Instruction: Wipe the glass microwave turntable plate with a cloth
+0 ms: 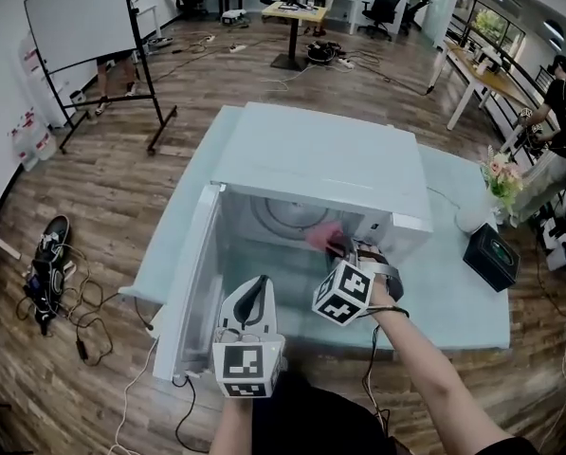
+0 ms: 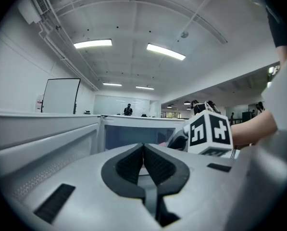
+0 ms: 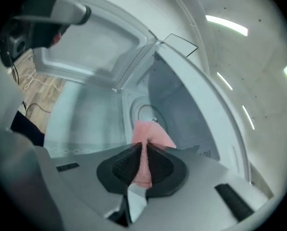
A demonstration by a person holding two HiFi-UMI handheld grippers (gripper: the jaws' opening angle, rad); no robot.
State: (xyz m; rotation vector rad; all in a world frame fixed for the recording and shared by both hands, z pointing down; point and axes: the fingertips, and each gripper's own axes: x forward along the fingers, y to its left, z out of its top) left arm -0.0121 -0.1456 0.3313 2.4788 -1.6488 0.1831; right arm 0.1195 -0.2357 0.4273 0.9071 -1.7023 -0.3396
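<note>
A white microwave (image 1: pixel 311 164) stands on a pale blue table with its door (image 1: pixel 190 292) swung open to the left. The glass turntable plate (image 1: pixel 287 214) lies inside on the cavity floor, and it also shows in the right gripper view (image 3: pixel 142 112). My right gripper (image 1: pixel 339 248) is at the cavity mouth, shut on a pink cloth (image 1: pixel 322 235) that hangs just in front of the plate. That cloth (image 3: pixel 151 134) is pinched between the right gripper (image 3: pixel 144 149) jaws. My left gripper (image 1: pixel 252 297) hovers outside, in front of the door, shut and holding nothing (image 2: pixel 143 148).
On the table's right side stand a black box (image 1: pixel 491 257), a white cup (image 1: pixel 471 219) and a vase of flowers (image 1: pixel 502 178). A whiteboard on a stand (image 1: pixel 83 17) and cables (image 1: pixel 45 273) are on the floor to the left. A person (image 1: pixel 557 102) stands far right.
</note>
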